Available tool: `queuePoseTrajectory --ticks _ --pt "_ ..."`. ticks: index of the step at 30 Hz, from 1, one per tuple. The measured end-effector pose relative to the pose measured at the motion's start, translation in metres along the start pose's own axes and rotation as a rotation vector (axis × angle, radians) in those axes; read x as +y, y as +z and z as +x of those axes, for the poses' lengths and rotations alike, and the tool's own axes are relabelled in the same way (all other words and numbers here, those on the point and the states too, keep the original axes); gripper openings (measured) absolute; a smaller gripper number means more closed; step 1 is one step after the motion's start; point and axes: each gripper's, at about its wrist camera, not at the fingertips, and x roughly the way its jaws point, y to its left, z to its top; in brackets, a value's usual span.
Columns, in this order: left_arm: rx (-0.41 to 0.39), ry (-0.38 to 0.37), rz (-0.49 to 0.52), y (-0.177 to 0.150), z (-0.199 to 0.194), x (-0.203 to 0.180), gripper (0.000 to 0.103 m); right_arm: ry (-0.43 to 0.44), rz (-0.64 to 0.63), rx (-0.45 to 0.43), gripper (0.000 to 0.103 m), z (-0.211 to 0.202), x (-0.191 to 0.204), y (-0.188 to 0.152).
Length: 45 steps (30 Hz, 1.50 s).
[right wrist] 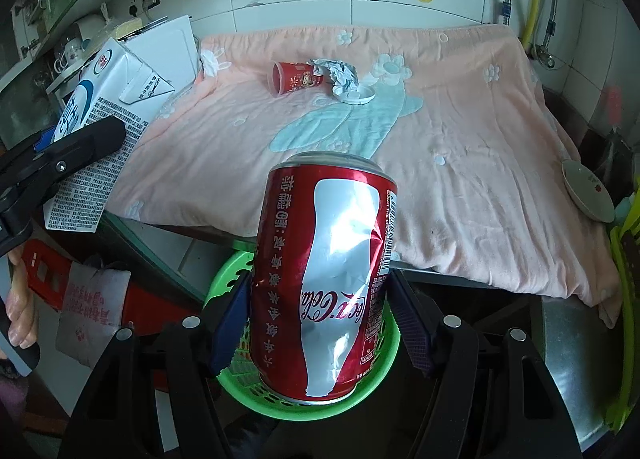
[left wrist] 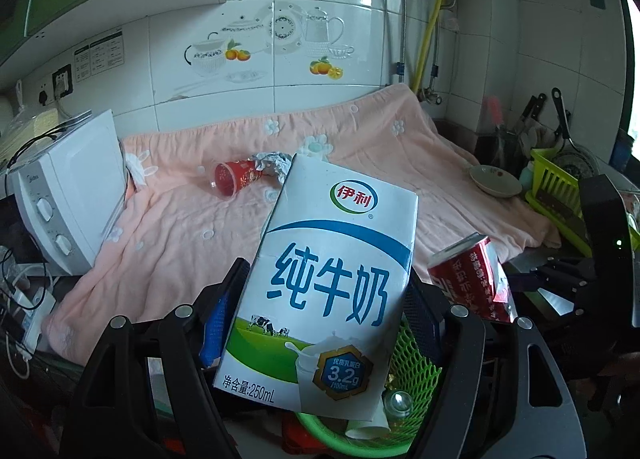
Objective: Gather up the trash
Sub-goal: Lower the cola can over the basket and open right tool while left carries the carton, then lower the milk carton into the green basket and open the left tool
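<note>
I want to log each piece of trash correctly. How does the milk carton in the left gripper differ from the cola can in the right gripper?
The milk carton is a flat-sided box, white with blue and green print; the cola can is a round cylinder, red and silver. The carton looks undamaged, while the can is dented. Both are clamped between gripper fingers and held above the green basket.

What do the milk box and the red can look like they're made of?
Milk carton: seemingly coated paperboard with a smooth printed skin, folding in flat creases at its top. Coca-Cola can: thin glossy metal, probably aluminium; its wall is dented and glints.
</note>
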Motion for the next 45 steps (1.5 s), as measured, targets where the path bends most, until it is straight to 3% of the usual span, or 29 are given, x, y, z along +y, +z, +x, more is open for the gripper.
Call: queuePoseTrajectory --ticks 7,21,45 --pt "-0.038 0.023 -0.045 -0.01 -0.026 0.002 0.072 -0.042 -0.027 -0.025 0.065 -0.009 0.014 -0.01" --pt "-0.039 0.026 -0.089 -0.025 -0.041 0.01 0.072 -0.032 -0.003 -0.001 0.065 0.005 0.018 -0.016" --pt "0.001 -0.039 -0.076 -0.036 -0.028 -0.009 0.072 -0.066 0.069 -0.075 0.075 -0.03 -0.003 -0.02"
